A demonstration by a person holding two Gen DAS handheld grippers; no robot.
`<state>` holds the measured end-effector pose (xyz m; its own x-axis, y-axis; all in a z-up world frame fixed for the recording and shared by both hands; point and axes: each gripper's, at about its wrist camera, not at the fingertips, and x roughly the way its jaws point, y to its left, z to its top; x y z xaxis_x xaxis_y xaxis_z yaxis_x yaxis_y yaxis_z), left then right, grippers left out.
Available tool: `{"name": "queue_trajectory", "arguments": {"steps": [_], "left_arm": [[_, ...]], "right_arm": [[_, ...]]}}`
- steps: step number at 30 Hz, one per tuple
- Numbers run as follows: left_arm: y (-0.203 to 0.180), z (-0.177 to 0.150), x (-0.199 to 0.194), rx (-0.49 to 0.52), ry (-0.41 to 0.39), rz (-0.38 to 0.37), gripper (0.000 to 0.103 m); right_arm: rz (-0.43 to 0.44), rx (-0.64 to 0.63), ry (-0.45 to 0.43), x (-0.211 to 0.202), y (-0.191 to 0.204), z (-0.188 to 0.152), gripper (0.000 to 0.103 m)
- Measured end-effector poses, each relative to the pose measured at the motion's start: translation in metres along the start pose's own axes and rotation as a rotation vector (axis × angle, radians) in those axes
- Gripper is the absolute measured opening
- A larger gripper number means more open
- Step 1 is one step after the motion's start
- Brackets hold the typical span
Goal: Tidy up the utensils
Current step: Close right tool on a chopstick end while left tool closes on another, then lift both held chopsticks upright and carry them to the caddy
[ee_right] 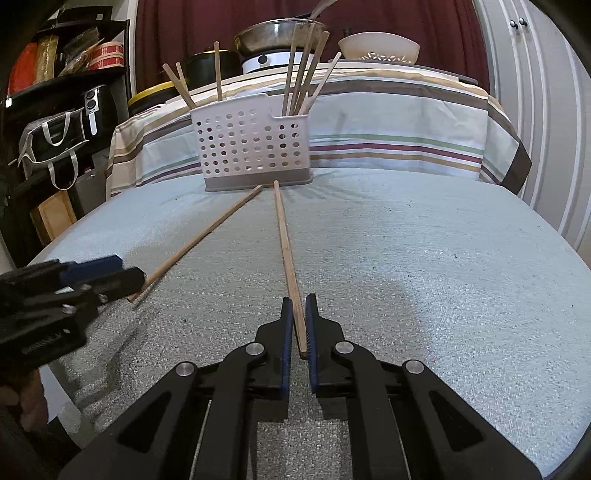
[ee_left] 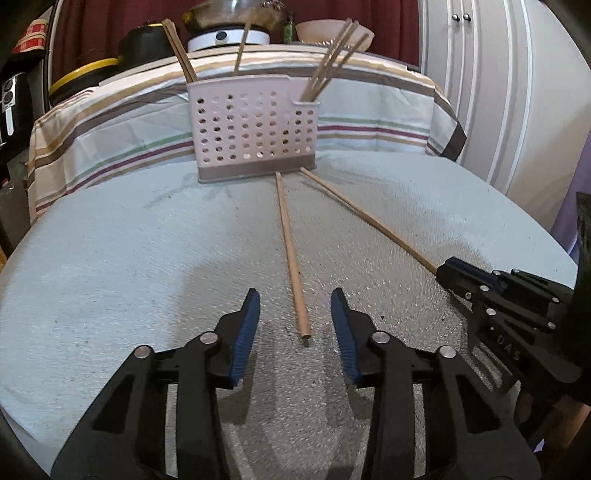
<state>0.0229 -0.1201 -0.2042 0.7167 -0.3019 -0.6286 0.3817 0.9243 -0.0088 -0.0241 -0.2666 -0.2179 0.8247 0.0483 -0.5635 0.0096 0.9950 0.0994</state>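
1. Pale blue foam-covered table (ee_left: 129,258), with a striped cloth (ee_left: 369,110) draped behind and a dark red curtain (ee_right: 184,22) at the back.
2. Perforated white caddy (ee_left: 255,129) upright at the far edge of the foam, holding several chopsticks upright: some at its left end, a bunch in the small right compartment.
3. 2 loose wooden chopsticks flat on the foam, far tips near the caddy base, fanning apart toward the near side.
4. Left chopstick (ee_left: 291,258) lying between the blue pads of the left gripper (ee_left: 295,314), near its butt end; jaws apart, pads not touching the wood, nothing gripped.
5. Right chopstick (ee_right: 286,251) clamped near its butt end by the right gripper (ee_right: 299,321), pads pressed on both sides of the wood.
6. Handling, as a judgement: thin, light, rigid, probably smooth enough to roll or pivot if pinched off-centre.
7. Best hold likely a short way in from the thick end, pads square across the stick, leaving the long thin end free to drop into a compartment.
8. Risk: tip catching the caddy rim or the chopsticks already inside.
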Motion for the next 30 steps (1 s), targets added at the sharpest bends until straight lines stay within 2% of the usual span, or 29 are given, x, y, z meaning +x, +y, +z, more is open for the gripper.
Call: {"name": "queue_trajectory", "arguments": {"steps": [7, 9, 14, 20, 25, 30], "left_arm": [[0.001, -0.001, 0.012, -0.003, 0.024, -0.003, 0.013], [0.001, -0.002, 0.013, -0.006, 0.032, -0.008, 0.009], [0.002, -0.003, 0.011, -0.015, 0.024, -0.009, 0.007], [0.007, -0.004, 0.007, -0.032, 0.01, -0.016, 0.006], [0.008, -0.004, 0.002, -0.032, -0.012, -0.017, 0.006], [0.012, -0.002, -0.011, -0.027, -0.049, -0.003, 0.006]], "right_arm": [[0.013, 0.007, -0.005, 0.001, -0.002, -0.001, 0.008], [0.016, 0.011, -0.006, 0.001, -0.003, -0.002, 0.009], [0.026, 0.011, -0.004, 0.0, -0.003, -0.002, 0.016], [0.026, -0.002, -0.004, -0.006, -0.001, -0.007, 0.017], [0.029, 0.001, -0.002, -0.008, -0.002, -0.007, 0.01], [0.018, -0.024, -0.047, -0.021, 0.002, 0.001, 0.007]]}}
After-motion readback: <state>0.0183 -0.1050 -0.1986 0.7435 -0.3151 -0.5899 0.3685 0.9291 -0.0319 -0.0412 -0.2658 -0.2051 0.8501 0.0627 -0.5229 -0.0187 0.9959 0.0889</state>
